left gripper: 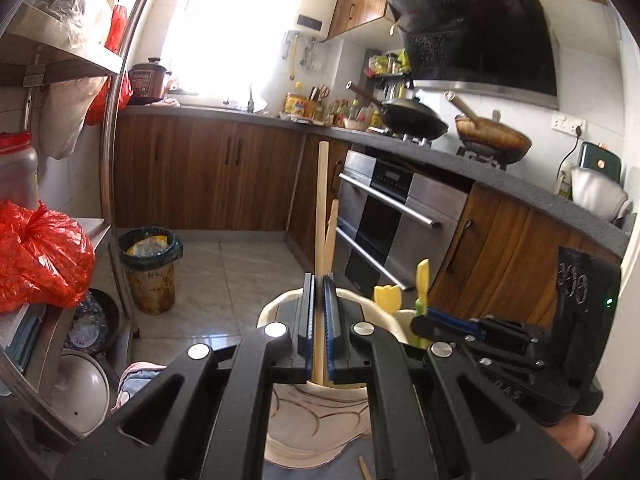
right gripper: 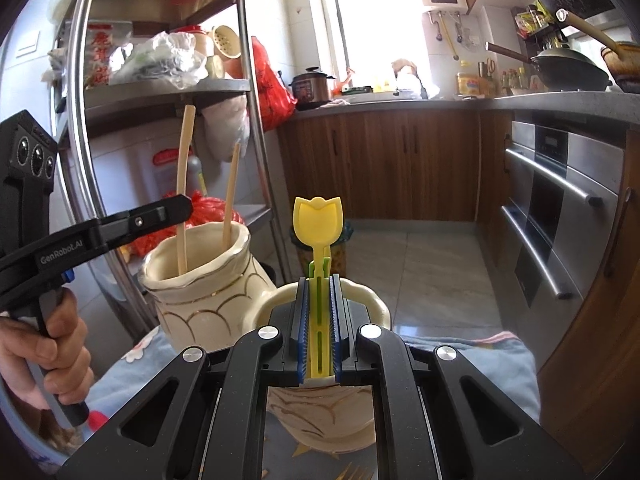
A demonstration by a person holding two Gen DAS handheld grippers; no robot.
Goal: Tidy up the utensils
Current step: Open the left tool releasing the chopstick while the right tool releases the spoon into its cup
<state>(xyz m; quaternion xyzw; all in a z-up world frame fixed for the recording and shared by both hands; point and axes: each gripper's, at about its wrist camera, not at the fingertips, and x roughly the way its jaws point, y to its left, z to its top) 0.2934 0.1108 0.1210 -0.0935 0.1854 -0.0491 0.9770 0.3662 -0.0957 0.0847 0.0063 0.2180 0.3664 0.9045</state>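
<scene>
Two cream ceramic vases (right gripper: 200, 280) stand side by side. The left hand-held gripper (left gripper: 319, 320) pinches a wooden chopstick (left gripper: 321, 208) upright over one; the right hand-held gripper (right gripper: 319, 320) clamps a yellow tulip-shaped utensil (right gripper: 318, 224) above the other.

Blown-out window (left gripper: 224, 28) backlight; sharp centre, fisheye-bent dark edges

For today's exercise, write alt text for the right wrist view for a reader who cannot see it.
The right gripper clamps a yellow tulip-shaped utensil upright above a cream vase. To its left, the left gripper holds a wooden chopstick standing in a second cream vase.
</scene>
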